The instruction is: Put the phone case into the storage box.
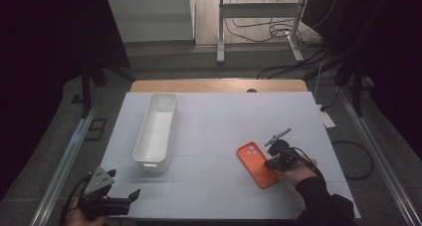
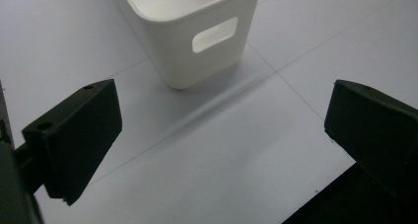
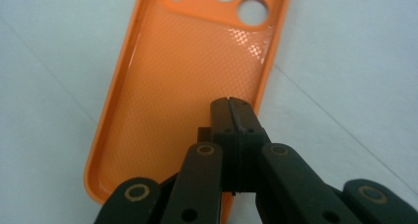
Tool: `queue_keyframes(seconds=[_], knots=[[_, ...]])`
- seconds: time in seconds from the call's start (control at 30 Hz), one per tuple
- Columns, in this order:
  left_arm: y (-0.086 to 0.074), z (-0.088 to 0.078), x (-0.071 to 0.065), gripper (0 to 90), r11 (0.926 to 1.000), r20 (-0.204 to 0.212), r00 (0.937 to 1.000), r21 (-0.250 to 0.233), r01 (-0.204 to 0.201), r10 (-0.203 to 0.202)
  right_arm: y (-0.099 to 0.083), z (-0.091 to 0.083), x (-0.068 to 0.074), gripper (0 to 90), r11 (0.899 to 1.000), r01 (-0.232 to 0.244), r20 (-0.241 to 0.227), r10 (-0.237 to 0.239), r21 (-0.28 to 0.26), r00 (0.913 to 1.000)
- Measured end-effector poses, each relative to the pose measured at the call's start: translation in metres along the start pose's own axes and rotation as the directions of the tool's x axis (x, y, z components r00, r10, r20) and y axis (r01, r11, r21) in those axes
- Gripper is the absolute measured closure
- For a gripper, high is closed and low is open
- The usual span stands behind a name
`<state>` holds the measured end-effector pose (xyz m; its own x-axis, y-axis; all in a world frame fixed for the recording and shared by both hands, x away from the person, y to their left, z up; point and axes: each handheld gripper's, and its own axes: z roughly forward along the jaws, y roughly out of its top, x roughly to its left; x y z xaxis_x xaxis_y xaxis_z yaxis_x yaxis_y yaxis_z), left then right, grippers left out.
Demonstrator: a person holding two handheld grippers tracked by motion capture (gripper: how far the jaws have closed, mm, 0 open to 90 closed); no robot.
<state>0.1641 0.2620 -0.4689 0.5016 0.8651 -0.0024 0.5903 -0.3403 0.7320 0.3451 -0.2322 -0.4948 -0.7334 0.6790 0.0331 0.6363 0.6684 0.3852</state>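
An orange phone case [image 1: 257, 164] lies flat on the white table [image 1: 219, 121], right of the middle and towards the near edge, its hollow side up and its camera holes at the far-left end. The right gripper [image 1: 273, 162] sits at the case's right side, held by a hand in a dark sleeve that comes in from the near right corner. In the right gripper view its jaws are pressed together with no gap between them, their tips [image 3: 231, 108] over the case's [image 3: 182, 86] inner face near its right wall; nothing is seen between the pads, and whether the tips touch the case cannot be told. The left gripper [image 1: 130, 196] rests at the near left corner of the table, pointing right, with its grey plate on top. In the left gripper view its jaws stand wide apart with only bare table between them, gripping nothing. A white bin [image 1: 157, 131] stands on the left half of the table, its long side running from near to far and open on top; its near end, with a handle slot [image 2: 215, 34], lies just beyond the left gripper's jaws. The bin and the case are well apart.
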Motion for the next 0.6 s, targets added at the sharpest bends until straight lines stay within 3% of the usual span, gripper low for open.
queue_keyframes(seconds=[0.17, 0.33, 0.47, 0.6], knots=[[0.000, 0.000, 0.000, 1.9, 1.0000, 0.001, 1.0000, 0.000, 0.000, 0.000, -0.001, -0.001, -0.007, 88.9, 1.000, -0.015, 0.018, 0.015, 0.000, 0.9997], [0.000, 0.000, 0.000, 1.9, 1.0000, 0.001, 1.0000, 0.000, 0.000, 0.000, 0.000, -0.002, -0.004, 88.0, 1.000, -0.009, 0.020, 0.009, -0.005, 0.9998], [0.000, 0.000, 0.000, 1.9, 1.0000, 0.001, 1.0000, 0.000, 0.000, 0.000, 0.001, -0.011, -0.002, 86.8, 0.998, -0.032, -0.004, 0.032, -0.052, 0.9995], [0.000, 0.000, 0.000, 2.0, 1.0000, 0.001, 1.0000, 0.000, -0.001, 0.001, 0.002, -0.021, -0.001, 75.6, 0.994, -0.041, 0.014, 0.042, -0.102, 0.9990]])
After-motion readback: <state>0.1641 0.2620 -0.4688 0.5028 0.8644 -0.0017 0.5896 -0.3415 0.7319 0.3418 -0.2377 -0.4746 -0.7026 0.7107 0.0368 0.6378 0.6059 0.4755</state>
